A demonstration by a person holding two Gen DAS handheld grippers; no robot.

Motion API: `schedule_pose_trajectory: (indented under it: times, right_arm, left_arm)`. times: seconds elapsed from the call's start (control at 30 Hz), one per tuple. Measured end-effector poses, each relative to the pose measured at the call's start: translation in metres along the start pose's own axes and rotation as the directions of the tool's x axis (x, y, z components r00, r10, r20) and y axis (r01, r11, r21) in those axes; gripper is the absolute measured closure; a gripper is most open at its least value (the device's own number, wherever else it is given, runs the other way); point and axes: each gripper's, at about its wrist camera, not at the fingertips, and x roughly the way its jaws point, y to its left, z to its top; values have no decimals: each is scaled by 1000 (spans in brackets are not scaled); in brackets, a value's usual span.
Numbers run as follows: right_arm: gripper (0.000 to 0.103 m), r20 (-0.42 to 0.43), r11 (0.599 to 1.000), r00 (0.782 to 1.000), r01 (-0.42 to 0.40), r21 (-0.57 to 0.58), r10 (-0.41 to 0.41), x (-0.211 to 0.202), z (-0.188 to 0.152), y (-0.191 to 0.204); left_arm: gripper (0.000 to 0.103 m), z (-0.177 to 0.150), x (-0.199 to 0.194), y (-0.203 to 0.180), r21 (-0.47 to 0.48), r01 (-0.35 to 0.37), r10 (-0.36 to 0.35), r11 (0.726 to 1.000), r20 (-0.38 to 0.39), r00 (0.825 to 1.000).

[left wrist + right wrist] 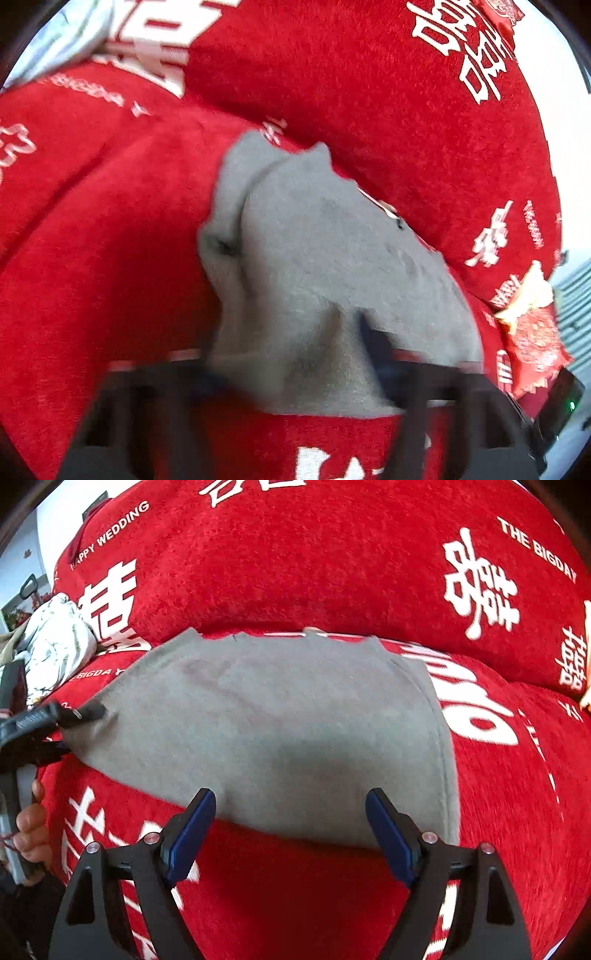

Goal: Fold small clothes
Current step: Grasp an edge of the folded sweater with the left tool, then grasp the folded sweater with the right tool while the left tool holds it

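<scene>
A small grey garment (280, 723) lies spread on a red sofa seat (280, 897). My right gripper (290, 812) is open, its blue pads (192, 830) on either side of the garment's near edge, nothing between them. My left gripper (85, 712) shows at the left of the right wrist view, shut on the garment's left corner. In the blurred left wrist view the grey garment (325, 258) is bunched up between the left gripper's (295, 354) fingers.
The red sofa back cushion (314, 565) with white lettering rises just behind the garment. A pale crumpled cloth (55, 642) lies at the sofa's left end. Red snack packets (532, 339) lie on the seat to the right in the left wrist view.
</scene>
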Motion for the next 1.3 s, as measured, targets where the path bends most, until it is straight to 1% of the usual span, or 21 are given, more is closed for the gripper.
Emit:
schedule_pose_trajectory:
  times: [0.03, 0.1, 0.13, 0.17, 0.27, 0.4, 0.5, 0.67, 0.7, 0.73, 0.77, 0.87, 0.9, 0.93, 1.0, 1.07, 1.13, 1.17, 1.2, 1.23, 1.3]
  right_arm:
    - [17, -2, 1000, 1000, -5, -5, 5, 3, 9, 3]
    - [17, -5, 1000, 1000, -16, -19, 16, 9, 27, 11]
    - [17, -7, 999, 1000, -29, -28, 29, 12, 38, 17]
    - [17, -11, 998, 999, -50, -35, 50, 17, 50, 25]
    - [17, -58, 988, 987, -149, -30, 147, 41, 87, 52]
    - [17, -161, 964, 955, -260, -50, 249, 94, 131, 107]
    - [17, -232, 960, 939, -273, -61, 252, 136, 150, 142]
    - [17, -352, 945, 884, -327, 1, 307, 196, 174, 186]
    - [16, -369, 945, 878, -327, 4, 305, 205, 177, 195]
    - [9, -383, 952, 881, -306, -18, 276, 213, 179, 205]
    - [5, -391, 956, 885, -291, -43, 252, 218, 181, 213]
    - [3, -399, 959, 901, -244, -147, 168, 228, 180, 241]
    - [6, -404, 953, 904, -232, -194, 137, 230, 178, 250]
    - [10, -403, 940, 912, -196, -280, 71, 232, 172, 263]
    - [12, -378, 910, 925, -128, -393, -34, 235, 162, 278]
    - [21, -362, 909, 932, -122, -398, -34, 231, 160, 279]
    - [52, -350, 918, 936, -98, -385, -47, 227, 166, 269]
    - [61, -355, 922, 934, -108, -372, -34, 225, 169, 263]
    - [78, -356, 926, 934, -110, -361, -28, 223, 172, 257]
    - [83, -371, 938, 928, -141, -317, 14, 220, 177, 246]
    - [84, -374, 949, 923, -191, -250, 87, 212, 184, 232]
  left_arm:
    - [68, 0, 2, 4, -18, 13, -13, 1000, 3, 1000]
    - [78, -1, -2, 16, -67, 60, -59, 996, 22, 998]
    - [79, -1, -2, 21, -93, 87, -85, 992, 26, 996]
    - [82, -1, -1, 24, -105, 103, -101, 989, 29, 994]
    - [84, -1, -1, 28, -116, 132, -128, 985, 38, 991]
    - [84, -5, -3, 26, -86, 121, -116, 989, 59, 991]
    - [84, -8, -5, 22, -43, 99, -96, 994, 79, 992]
    - [84, -12, -8, 7, 39, 38, -42, 999, 110, 993]
    - [84, -13, -8, 5, 51, 32, -38, 998, 113, 993]
    - [84, -13, -8, 5, 57, 36, -43, 998, 113, 993]
    - [84, -13, -8, 5, 58, 41, -47, 997, 113, 992]
    - [84, -13, -8, 10, 42, 62, -66, 997, 106, 992]
    - [84, -13, -8, 10, 40, 60, -64, 997, 104, 993]
    - [84, -13, -8, 10, 41, 55, -59, 998, 103, 993]
    - [84, -13, -8, 7, 50, 35, -40, 998, 104, 994]
    - [84, -14, -8, 6, 55, 22, -28, 998, 105, 994]
    - [84, -13, -9, 2, 59, 6, -13, 998, 106, 994]
    - [84, -12, -10, -2, 69, -6, -2, 998, 110, 994]
    - [85, -13, -12, -8, 93, -26, 14, 995, 121, 992]
    - [87, -15, -14, -15, 126, -53, 36, 991, 134, 990]
    - [87, -16, -16, -27, 172, -100, 74, 980, 152, 986]
